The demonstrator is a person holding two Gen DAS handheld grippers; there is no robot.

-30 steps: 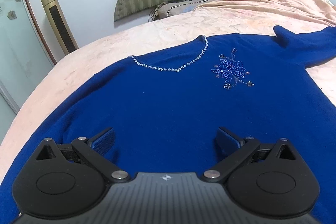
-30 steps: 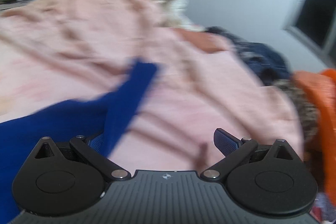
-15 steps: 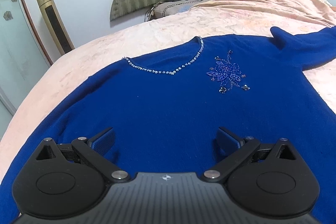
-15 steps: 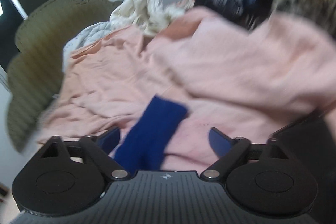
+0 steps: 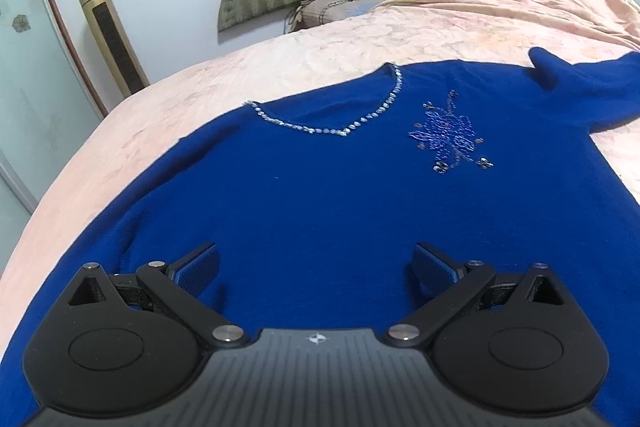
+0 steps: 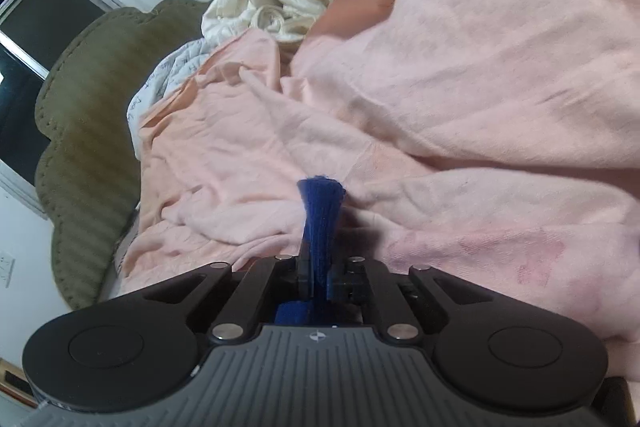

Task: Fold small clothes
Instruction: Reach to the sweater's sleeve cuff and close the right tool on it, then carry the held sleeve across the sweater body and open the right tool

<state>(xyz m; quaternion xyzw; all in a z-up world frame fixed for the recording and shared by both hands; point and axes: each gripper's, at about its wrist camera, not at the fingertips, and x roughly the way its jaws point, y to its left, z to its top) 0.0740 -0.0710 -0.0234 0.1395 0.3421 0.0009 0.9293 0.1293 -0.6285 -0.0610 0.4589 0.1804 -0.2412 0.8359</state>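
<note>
The right tool [image 6: 318, 277] has just clamped the sweater's sleeve [image 6: 321, 215]; fold can start. Left tool [image 5: 316, 267] hangs open over the sweater [image 5: 320, 195].

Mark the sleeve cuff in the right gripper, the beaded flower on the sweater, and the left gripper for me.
sleeve cuff [image 6: 321, 205], right wrist view: blue fabric sticking out past the shut jaws.
beaded flower [image 5: 450, 135], left wrist view: centre of the petals.
left gripper [image 5: 316, 265], left wrist view: midway between its open fingertips, above the sweater.
</note>
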